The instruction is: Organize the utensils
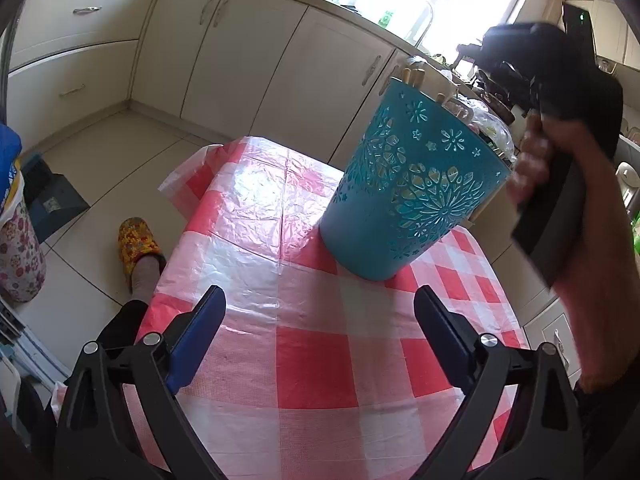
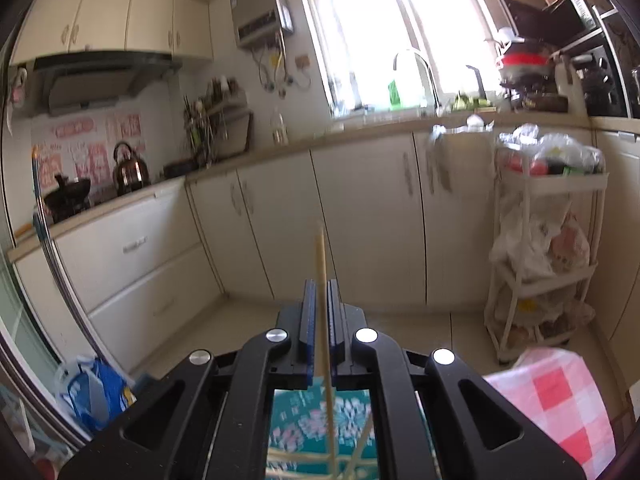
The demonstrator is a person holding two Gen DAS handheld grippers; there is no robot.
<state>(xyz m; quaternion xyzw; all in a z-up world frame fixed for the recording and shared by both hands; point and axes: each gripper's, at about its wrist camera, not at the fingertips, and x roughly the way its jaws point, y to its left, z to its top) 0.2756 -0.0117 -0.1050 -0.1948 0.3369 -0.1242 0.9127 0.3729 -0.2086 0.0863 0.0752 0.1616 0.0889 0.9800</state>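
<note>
One chopstick (image 2: 321, 264), lower end hidden.

Teal utensil holder (image 1: 404, 184) with cut-out flower and star pattern, red-and-white checked cloth on the table (image 1: 312, 360), pale wooden chopstick (image 2: 321, 280), blue pads on black left tool (image 1: 320, 328) and right tool (image 2: 321, 312), yellow floral slipper (image 1: 138, 244), cream cabinets (image 1: 240, 52)

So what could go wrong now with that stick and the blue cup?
1. The right gripper pinches just one thin chopstick, and it sticks up past the pads. It could twist or slip out.
2. The teal holder stands free on the crinkly plastic tablecloth, and the left gripper is open with nothing between its jaws. A bump from the chopstick might tip or slide the holder.
</note>
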